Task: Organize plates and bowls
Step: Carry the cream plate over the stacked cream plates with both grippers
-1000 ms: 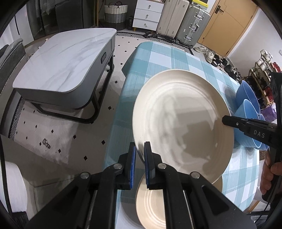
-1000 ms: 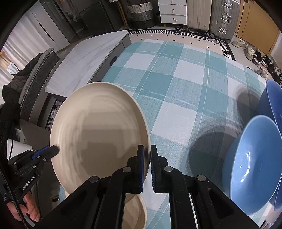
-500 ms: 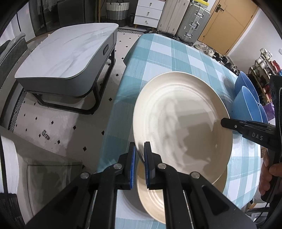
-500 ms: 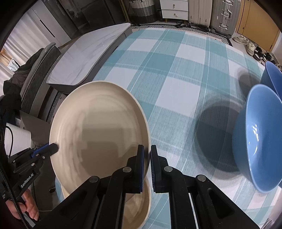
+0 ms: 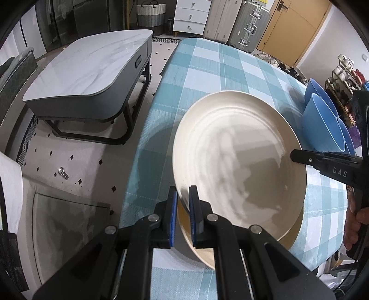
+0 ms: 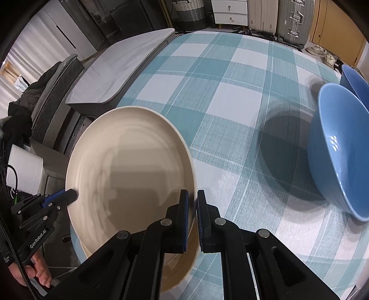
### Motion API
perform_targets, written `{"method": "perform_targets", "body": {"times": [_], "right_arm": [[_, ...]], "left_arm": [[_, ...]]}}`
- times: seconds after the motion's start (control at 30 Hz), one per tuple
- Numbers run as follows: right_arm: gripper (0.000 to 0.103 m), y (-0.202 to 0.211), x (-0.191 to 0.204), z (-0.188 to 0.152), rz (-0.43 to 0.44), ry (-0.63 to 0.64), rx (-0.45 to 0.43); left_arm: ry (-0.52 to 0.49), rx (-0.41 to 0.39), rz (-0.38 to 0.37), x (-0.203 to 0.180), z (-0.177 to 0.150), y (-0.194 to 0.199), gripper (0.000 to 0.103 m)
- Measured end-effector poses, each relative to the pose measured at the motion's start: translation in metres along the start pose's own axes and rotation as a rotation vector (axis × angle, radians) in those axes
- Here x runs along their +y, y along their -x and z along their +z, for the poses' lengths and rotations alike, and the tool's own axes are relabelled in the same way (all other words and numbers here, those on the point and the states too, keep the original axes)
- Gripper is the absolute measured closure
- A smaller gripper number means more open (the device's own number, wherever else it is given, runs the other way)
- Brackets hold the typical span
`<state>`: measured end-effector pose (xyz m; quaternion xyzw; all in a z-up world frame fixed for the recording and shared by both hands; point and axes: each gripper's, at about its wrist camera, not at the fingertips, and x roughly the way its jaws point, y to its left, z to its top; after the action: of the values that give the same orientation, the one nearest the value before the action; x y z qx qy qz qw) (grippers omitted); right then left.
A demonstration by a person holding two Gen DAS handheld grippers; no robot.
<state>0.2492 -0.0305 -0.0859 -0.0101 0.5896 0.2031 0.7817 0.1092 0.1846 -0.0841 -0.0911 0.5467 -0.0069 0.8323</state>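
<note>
A large cream plate (image 5: 237, 161) is held by its rim on both sides, low over a second cream plate (image 5: 293, 233) on the table. My left gripper (image 5: 183, 196) is shut on the plate's near rim. My right gripper (image 6: 192, 198) is shut on the opposite rim of the same plate (image 6: 129, 175); the lower plate (image 6: 177, 274) peeks out beneath. My right gripper also shows in the left wrist view (image 5: 297, 155), and my left gripper in the right wrist view (image 6: 69, 195). Blue bowls (image 6: 339, 152) (image 5: 322, 120) stand on the right side of the table.
The table has a teal and white checked cloth (image 6: 230, 92). Its left edge drops off to the floor, where a grey marble coffee table (image 5: 87, 73) stands. Suitcases (image 5: 249, 20) and a white drawer unit (image 5: 191, 16) line the far wall. A shelf of cups (image 5: 346, 73) is at the right.
Both grippers have lowered the plate toward the lower plate near the table's front edge. Both grips stay shut.
</note>
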Motion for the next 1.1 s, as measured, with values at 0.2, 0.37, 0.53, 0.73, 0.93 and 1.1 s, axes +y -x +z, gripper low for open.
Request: {"method": "perform_targets", "body": {"times": [0.2,0.37,0.53,0.73,0.93,1.1], "right_arm": [[0.096,0.0,0.0,-0.015,-0.001,0.009,0.006],[0.096,0.002,-0.002,-0.024,-0.003,0.019,0.009],[0.096,0.003,-0.004,-0.029,0.009,0.017,0.014],[0.096,0.002,-0.001,-0.033,-0.006,0.042,0.01],[0.096,0.002,-0.006,-0.038,0.025,0.028,0.021],[0.096,0.002,-0.002,-0.04,0.008,0.047,0.017]], "left_arm": [[-0.047,-0.017,0.045,-0.012,-0.017,0.004,0.096],[-0.059,-0.017,0.046,-0.016,-0.029,0.004,0.095],[-0.066,-0.02,0.049,-0.017,-0.033,0.003,0.094],[-0.086,-0.03,0.072,-0.021,-0.038,0.006,0.094],[-0.093,-0.037,0.075,-0.022,-0.042,0.008,0.093],[-0.104,-0.032,0.098,-0.023,-0.044,0.005,0.092]]}}
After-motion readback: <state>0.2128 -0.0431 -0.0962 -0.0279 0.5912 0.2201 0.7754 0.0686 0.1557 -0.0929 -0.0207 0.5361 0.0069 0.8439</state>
